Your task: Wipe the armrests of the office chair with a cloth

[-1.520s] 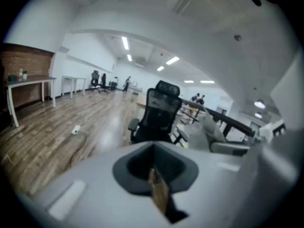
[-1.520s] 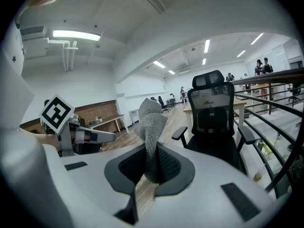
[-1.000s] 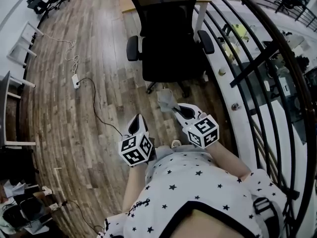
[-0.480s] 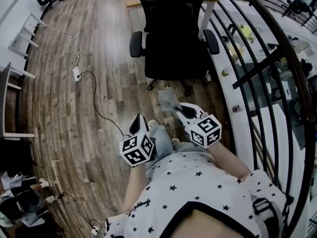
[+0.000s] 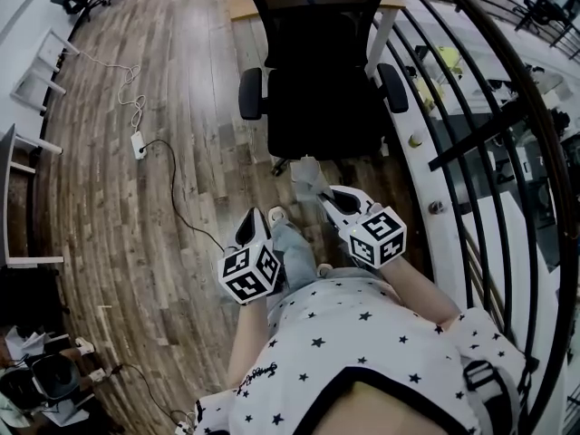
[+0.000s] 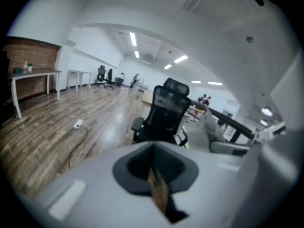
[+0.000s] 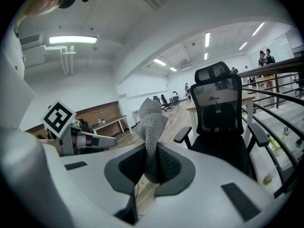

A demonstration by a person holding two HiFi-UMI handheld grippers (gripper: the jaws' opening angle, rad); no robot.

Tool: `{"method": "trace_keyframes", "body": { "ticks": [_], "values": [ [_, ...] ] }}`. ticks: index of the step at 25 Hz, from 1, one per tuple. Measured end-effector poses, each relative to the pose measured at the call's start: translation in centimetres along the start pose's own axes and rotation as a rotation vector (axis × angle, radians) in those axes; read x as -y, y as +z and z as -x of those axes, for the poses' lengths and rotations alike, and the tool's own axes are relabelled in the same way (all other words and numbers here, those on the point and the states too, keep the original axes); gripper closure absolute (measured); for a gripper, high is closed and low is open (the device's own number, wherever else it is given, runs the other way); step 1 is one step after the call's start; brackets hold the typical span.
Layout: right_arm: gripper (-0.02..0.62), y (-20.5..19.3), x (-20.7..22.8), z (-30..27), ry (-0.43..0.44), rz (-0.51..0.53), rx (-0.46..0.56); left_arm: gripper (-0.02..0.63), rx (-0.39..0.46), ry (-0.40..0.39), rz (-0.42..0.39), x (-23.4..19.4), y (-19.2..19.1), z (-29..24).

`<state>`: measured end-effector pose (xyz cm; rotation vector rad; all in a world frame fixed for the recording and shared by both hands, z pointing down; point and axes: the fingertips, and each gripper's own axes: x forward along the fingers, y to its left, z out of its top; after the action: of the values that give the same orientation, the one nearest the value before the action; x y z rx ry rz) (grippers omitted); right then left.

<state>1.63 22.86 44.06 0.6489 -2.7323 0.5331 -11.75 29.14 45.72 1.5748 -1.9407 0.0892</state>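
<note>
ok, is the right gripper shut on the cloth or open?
Shut on it. The right gripper has its jaws closed on the grey cloth, which sticks up bunched between them.

The office chair [image 5: 322, 98] stands on the floor [image 5: 118, 225] straight ahead of the person, seat towards them and a desk [image 5: 237, 3] behind its back, with the left-hand armrest [image 5: 251, 93] and right-hand armrest [image 5: 392, 87] on either side of the seat. The railing [image 5: 471, 125] runs just beside the right-hand one. Well to the left of the chair a power strip [image 5: 139, 146] lies on the floor, its cable [image 5: 177, 198] trailing towards the person. Between person and chair the left gripper [image 5: 254, 223] sits left of the right gripper [image 5: 324, 198] — near but apart — and the cloth [image 5: 306, 178] stands up from between the right gripper's jaws, just before the chair's base.
</note>
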Motion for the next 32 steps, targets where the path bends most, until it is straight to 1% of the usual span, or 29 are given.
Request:
{"method": "trace_keyframes", "body": {
  "ticks": [7,16,25,32],
  "values": [
    [0.558,3.2,2.4,-5.1,-0.018,0.006,0.009,0.604,-0.012,-0.021,0.0,-1.8,3.4,-4.7],
    [0.558,7.7,5.1,-10.7,-0.062,0.007,0.021,0.604,-0.009,-0.057,-0.014,-4.0,9.0,-10.2],
    [0.558,10.5,7.1,-16.5,-0.109,-0.023,0.017,0.604,-0.046,-0.103,-0.037,-6.7,13.0,-15.1],
    [0.558,11.7,8.1,-20.5,-0.125,-0.028,-0.001,0.604,-0.066,-0.122,-0.057,-8.9,14.9,-18.3]
  ]
}}
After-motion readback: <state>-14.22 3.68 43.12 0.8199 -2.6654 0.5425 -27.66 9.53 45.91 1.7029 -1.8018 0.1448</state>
